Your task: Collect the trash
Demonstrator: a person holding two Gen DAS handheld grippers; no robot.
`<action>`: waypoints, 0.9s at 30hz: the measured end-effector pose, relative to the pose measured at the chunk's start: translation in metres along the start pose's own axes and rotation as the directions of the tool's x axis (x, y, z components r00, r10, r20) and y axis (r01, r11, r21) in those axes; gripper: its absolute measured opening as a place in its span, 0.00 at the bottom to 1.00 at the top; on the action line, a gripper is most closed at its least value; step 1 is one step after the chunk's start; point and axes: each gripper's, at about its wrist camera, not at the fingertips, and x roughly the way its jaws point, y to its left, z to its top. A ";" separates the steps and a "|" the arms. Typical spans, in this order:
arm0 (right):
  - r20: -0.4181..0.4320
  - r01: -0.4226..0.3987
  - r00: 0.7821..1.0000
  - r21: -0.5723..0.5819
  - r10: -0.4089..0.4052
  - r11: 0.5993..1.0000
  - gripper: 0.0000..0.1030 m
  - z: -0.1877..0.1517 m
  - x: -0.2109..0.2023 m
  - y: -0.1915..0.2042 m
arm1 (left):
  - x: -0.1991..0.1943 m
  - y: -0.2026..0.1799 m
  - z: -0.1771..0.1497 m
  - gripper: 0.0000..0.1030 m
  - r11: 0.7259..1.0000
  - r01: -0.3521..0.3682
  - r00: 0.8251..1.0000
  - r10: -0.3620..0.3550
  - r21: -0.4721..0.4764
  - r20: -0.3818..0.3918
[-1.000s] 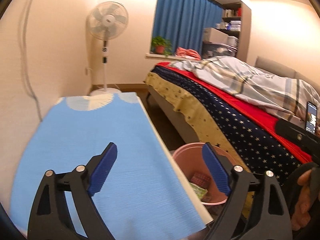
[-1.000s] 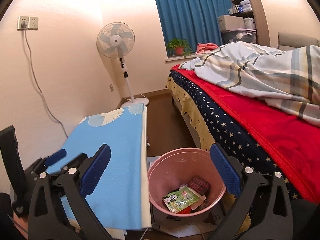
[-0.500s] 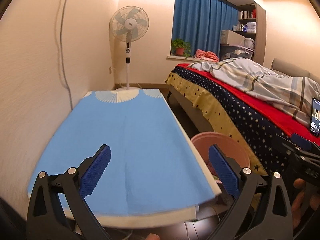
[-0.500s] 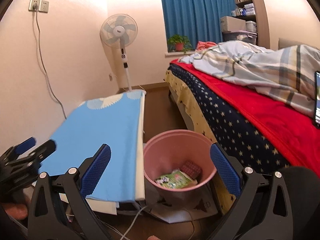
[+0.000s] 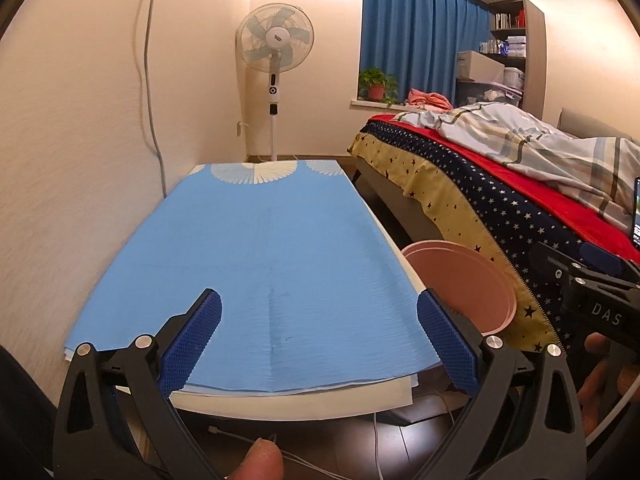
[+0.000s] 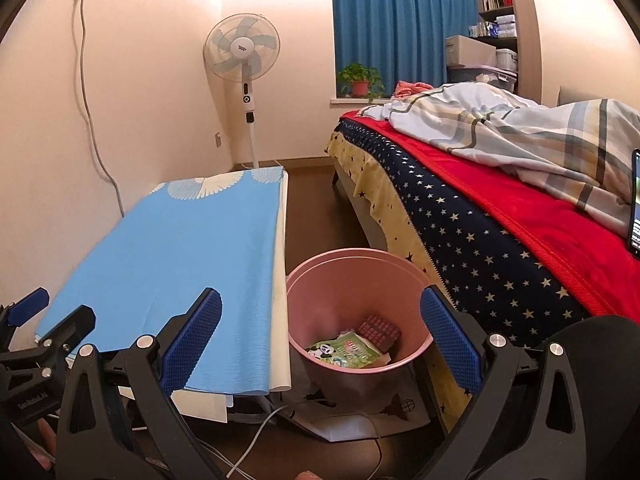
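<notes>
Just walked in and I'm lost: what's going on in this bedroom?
A person is collecting trash with a handheld gripper in each hand. Both the left gripper and the right gripper are open and hold nothing. A pink bin sits on the floor between a low table with a blue cloth and the bed. It already holds a green panda-print packet and a red patterned pack. No trash shows on the cloth.
</notes>
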 end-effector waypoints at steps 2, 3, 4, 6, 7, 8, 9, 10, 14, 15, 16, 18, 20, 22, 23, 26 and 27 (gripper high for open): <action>-0.003 0.002 1.000 -0.010 -0.002 1.000 0.95 -0.001 0.002 0.004 | 0.004 -0.001 -0.002 0.92 1.000 -0.016 1.000 0.016 -0.002 -0.009; -0.004 0.003 1.000 -0.015 -0.003 1.000 0.95 -0.002 0.002 0.006 | 0.005 0.000 -0.004 0.92 1.000 -0.020 1.000 0.020 -0.006 -0.011; -0.005 0.006 1.000 -0.020 -0.007 1.000 0.95 -0.003 0.003 0.007 | 0.006 0.002 -0.004 0.92 1.000 -0.024 1.000 0.024 -0.012 -0.012; -0.009 0.010 1.000 -0.026 -0.010 1.000 0.95 -0.004 0.005 0.009 | 0.008 0.005 -0.005 0.92 0.999 -0.033 0.999 0.033 -0.023 -0.015; -0.010 0.012 1.000 -0.026 -0.012 1.000 0.95 -0.004 0.005 0.010 | 0.009 0.006 -0.005 0.92 0.999 -0.040 0.999 0.040 -0.029 -0.015; -0.011 0.016 1.000 -0.025 -0.016 1.000 0.95 -0.004 0.006 0.010 | 0.009 0.007 -0.006 0.92 0.998 -0.045 0.999 0.044 -0.032 -0.014; -0.012 0.018 1.000 -0.024 -0.019 1.000 0.95 -0.004 0.007 0.010 | 0.009 0.008 -0.006 0.92 0.998 -0.050 0.999 0.049 -0.035 -0.012; -0.013 0.020 1.000 -0.023 -0.021 1.000 0.95 -0.005 0.007 0.010 | 0.010 0.009 -0.006 0.92 0.998 -0.052 0.999 0.052 -0.036 -0.011; -0.016 0.022 1.000 -0.024 -0.022 0.999 0.95 -0.006 0.009 0.011 | 0.012 0.009 -0.005 0.92 0.998 -0.051 0.999 0.051 -0.033 -0.012; -0.016 0.022 1.000 -0.025 -0.022 0.999 0.95 -0.006 0.009 0.012 | 0.012 0.008 -0.005 0.92 0.998 -0.050 0.999 0.050 -0.032 -0.013; -0.015 0.022 1.000 -0.025 -0.023 0.999 0.95 -0.006 0.009 0.012 | 0.013 0.008 -0.005 0.92 0.998 -0.047 0.999 0.047 -0.034 -0.014; -0.015 0.022 1.000 -0.021 -0.022 1.000 0.95 -0.006 0.009 0.011 | 0.012 0.008 -0.006 0.92 0.998 -0.046 0.999 0.045 -0.036 -0.013; -0.018 0.022 1.000 -0.020 -0.023 1.000 0.95 -0.006 0.010 0.011 | 0.012 0.009 -0.006 0.92 0.998 -0.043 0.999 0.043 -0.036 -0.012; -0.019 0.022 1.000 -0.016 -0.022 1.000 0.95 -0.006 0.010 0.011 | 0.012 0.009 -0.007 0.92 0.998 -0.042 0.999 0.041 -0.041 -0.017; -0.019 0.022 1.000 -0.015 -0.023 1.000 0.95 -0.006 0.010 0.011 | 0.013 0.009 -0.007 0.92 0.998 -0.041 0.999 0.040 -0.043 -0.020; -0.019 0.021 1.000 -0.017 -0.022 1.000 0.95 -0.006 0.010 0.010 | 0.013 0.010 -0.009 0.92 0.998 -0.038 0.999 0.036 -0.049 -0.025; -0.020 0.022 1.000 -0.016 -0.022 1.000 0.95 -0.006 0.010 0.011 | 0.013 0.010 -0.009 0.92 0.998 -0.037 0.999 0.036 -0.049 -0.025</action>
